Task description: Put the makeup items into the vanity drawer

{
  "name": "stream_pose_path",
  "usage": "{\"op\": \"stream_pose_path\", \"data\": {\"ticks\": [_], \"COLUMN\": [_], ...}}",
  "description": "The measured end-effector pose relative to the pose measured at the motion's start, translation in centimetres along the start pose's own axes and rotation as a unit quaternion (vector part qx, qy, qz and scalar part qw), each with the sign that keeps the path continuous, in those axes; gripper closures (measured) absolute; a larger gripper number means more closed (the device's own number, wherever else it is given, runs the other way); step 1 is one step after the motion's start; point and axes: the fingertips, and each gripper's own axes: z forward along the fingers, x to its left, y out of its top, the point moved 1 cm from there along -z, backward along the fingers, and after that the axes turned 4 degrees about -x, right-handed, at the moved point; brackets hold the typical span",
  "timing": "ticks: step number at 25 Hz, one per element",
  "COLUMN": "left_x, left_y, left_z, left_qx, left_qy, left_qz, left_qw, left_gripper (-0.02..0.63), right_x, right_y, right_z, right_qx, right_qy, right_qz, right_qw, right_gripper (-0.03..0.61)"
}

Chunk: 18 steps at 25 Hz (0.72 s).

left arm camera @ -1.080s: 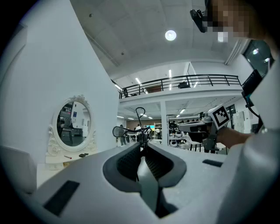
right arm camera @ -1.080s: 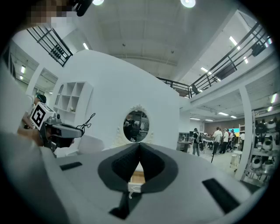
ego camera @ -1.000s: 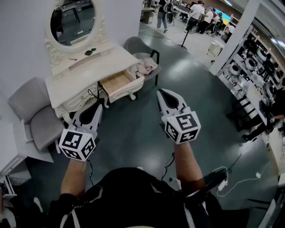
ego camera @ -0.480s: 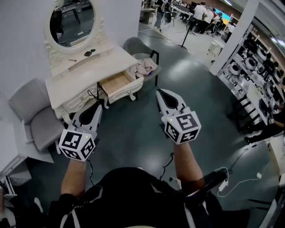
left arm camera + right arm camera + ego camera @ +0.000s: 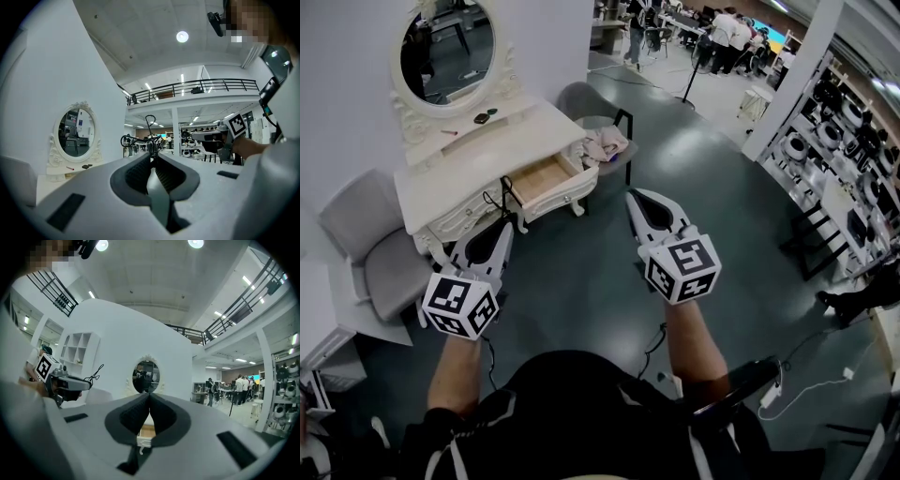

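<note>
Left gripper (image 5: 503, 227), right gripper (image 5: 636, 196) closed; drawer (image 5: 542, 178) seemingly wide-open.

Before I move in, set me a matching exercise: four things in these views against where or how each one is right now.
Things:
1. drawer
2. makeup items
3. cloth
4. right gripper

States or places:
a. lying on a chair
b. shut, with nothing between the jaws
c. pulled open
d. on the vanity top, below the mirror

Pairs: 1-c, 2-d, 3-a, 4-b.
</note>
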Motion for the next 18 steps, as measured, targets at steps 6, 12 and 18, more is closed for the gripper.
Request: {"op": "stream_pose_path", "data": {"ticks": [6, 12, 18], "left_x": [-1.2, -2.4, -4.6], "left_y": [-0.2, -0.2, -0.7], "left_z": [1.4, 3.3, 5.2], "left_qx": [0.003, 0.003, 0.007], "left_qy": [0.013, 0.022, 0.029], "left_qz": [-0.003, 0.001, 0.004], "left_qw": [0.9999, 0.9997, 0.9995], "left_gripper": [0.580, 0.580, 0.580], "right_x": [-2.1, -4.1, -6.3], "right_y": [-0.5, -1.1, -1.8], "right_z": [-0.3, -0.7, -1.6], "right_qx": [-0.004, -0.007, -0.012], "right_qy": [0.011, 0.025, 0.036], "right_qz": [0.006, 0.008, 0.010], "right_qw": [1.000, 1.000, 0.999], "right_gripper": [0.574, 0.574, 0.574]}}
